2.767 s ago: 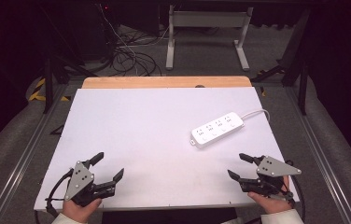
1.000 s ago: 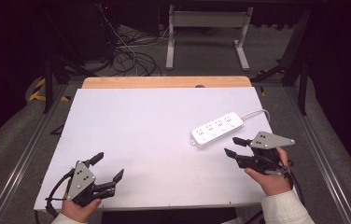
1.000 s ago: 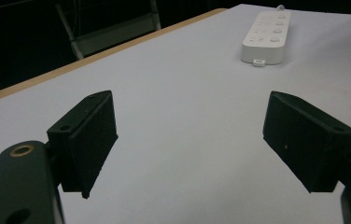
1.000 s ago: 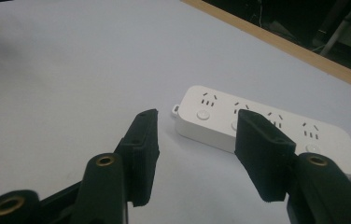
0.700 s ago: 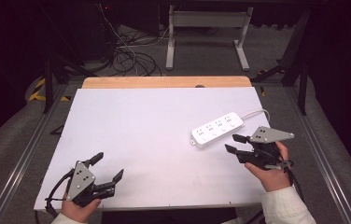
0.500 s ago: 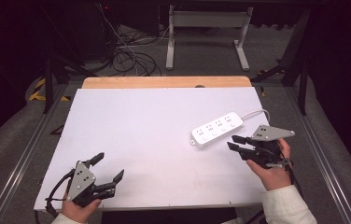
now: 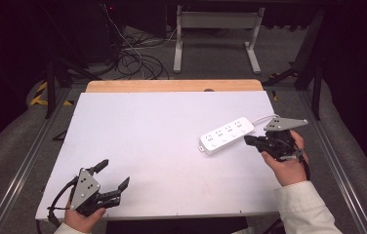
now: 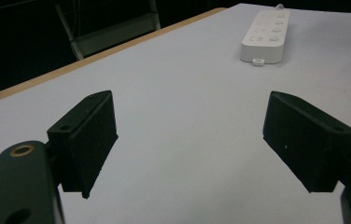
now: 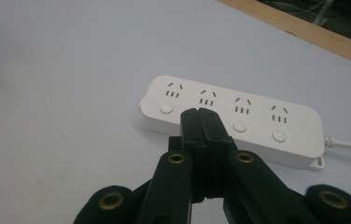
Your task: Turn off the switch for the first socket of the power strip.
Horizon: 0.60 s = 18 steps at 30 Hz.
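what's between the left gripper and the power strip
Nothing: in the high view, just bare white table runs from the left gripper to the power strip.

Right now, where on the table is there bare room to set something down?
The white table top lies bare from the power strip across to the left gripper. It is crowded at the right edge, where the right gripper, jaws shut, sits beside the strip.

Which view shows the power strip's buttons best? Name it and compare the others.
The right gripper view: the power strip lies close, its four buttons and socket slots clear behind the right gripper, whose jaws are shut. The high view shows it small; the left gripper view shows it far off, end-on.
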Available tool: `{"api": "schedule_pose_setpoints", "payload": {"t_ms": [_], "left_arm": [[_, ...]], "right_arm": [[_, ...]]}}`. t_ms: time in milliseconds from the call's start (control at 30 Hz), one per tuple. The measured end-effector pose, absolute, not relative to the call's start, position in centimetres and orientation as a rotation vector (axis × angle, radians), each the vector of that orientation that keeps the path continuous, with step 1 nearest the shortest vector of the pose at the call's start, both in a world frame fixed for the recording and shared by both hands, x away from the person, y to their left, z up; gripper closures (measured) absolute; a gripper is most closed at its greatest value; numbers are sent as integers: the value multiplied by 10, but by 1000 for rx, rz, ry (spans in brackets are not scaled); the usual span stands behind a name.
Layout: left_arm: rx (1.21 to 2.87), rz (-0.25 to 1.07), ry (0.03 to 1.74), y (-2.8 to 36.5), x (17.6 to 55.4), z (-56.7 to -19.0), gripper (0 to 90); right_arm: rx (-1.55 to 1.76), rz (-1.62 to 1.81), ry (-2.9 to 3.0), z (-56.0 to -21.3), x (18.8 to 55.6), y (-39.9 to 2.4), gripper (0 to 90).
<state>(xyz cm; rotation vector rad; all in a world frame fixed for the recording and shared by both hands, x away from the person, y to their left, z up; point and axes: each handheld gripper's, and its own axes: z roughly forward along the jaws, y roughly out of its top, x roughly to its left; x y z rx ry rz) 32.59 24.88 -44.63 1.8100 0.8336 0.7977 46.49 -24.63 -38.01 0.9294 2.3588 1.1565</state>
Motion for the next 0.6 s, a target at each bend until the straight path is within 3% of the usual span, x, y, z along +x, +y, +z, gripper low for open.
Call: {"api": "schedule_pose_setpoints", "payload": {"t_ms": [600], "left_arm": [[1816,801,832,250,327,-447,179]], "right_arm": [[1040,1075,2316,-386,511,-252,900]]}}
